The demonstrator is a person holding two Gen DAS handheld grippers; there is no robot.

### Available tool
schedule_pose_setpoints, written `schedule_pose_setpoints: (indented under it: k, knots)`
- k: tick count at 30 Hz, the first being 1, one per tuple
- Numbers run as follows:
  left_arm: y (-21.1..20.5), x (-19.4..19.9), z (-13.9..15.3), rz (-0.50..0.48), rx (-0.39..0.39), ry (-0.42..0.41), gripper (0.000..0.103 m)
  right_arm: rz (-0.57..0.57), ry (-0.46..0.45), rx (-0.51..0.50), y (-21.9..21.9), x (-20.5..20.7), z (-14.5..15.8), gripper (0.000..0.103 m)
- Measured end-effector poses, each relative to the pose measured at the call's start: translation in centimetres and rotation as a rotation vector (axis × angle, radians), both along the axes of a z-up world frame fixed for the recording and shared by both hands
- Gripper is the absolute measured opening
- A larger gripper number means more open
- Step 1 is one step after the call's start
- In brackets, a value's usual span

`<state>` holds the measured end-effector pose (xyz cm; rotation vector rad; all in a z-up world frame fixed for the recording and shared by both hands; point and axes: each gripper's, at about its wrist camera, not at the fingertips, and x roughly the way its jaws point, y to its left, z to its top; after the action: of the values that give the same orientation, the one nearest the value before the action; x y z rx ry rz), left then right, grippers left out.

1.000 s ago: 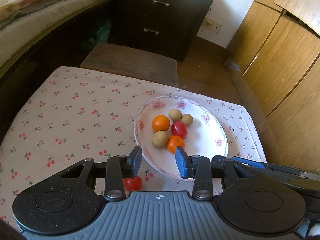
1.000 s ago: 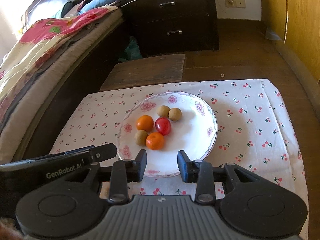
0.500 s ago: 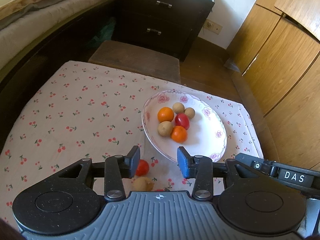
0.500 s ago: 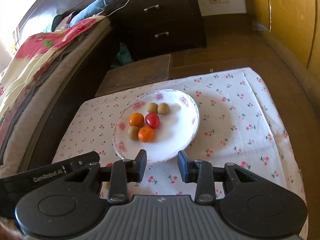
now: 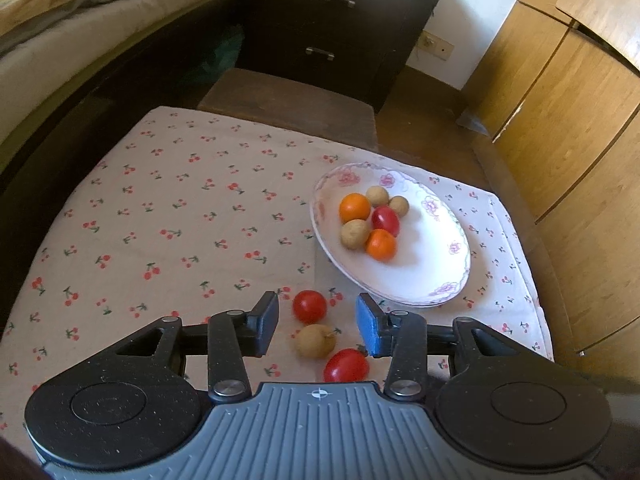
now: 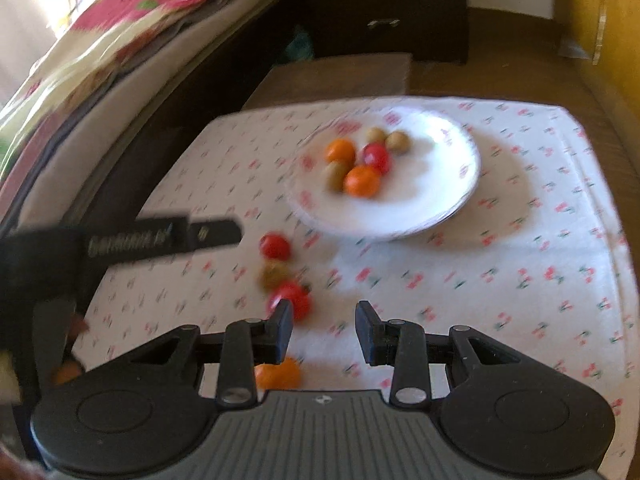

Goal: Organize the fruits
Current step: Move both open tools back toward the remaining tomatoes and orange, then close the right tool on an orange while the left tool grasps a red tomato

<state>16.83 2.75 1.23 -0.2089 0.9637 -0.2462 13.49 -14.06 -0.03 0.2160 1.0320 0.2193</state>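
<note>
A: Where's the fruit at?

B: Three loose ones on the cloth (image 5: 168, 208): a tomato (image 5: 309, 306), a brown fruit (image 5: 315, 341) and another tomato (image 5: 346, 365), right between the left gripper (image 5: 317, 323) fingers, which are opening and touch nothing. The plate (image 5: 448, 276) sits ahead, to its right.

A: Right gripper (image 6: 324, 327)?

B: Open, empty.

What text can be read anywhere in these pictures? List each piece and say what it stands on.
"GenRobot.AI", smeared by motion and only roughly legible, in pale letters on the black side of the left gripper, seen in the right wrist view.
A small pale mark beside it on the same black bar is too blurred to read.
A compass-like emblem, no letters, sits on the ribbed grey gripper body.
No other readable text.
</note>
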Motion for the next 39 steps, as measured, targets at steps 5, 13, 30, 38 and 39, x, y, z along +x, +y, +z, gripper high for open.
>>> schedule_pose_setpoints:
  k: [5, 13, 30, 38, 39]
  knots:
    - [0.2, -0.1, -0.2, -0.011, -0.009, 0.014, 0.052, 0.061, 0.035, -0.024, 2.2, -0.5, -1.3, 0.036]
    - [0.1, -0.2, -0.5, -0.024, -0.012, 0.029, 0.053, 0.129, 0.089, -0.066, 4.7, -0.5, -3.8, 0.036]
    - [-1.0, -0.3, -1.8, -0.067, -0.021, 0.082, 0.054, 0.082, 0.079, -0.065, 1.5, -1.2, -3.2, 0.035]
    - [-3.4, -0.6, -3.2, -0.102, -0.01, 0.124, 0.052, 0.013, 0.078, -0.068, -1.4, -1.5, -3.0, 0.036]
    - [-3.8, -0.6, -3.3, -0.108, -0.008, 0.128, 0.052, 0.011, 0.08, -0.067, -1.6, -1.5, -3.1, 0.036]
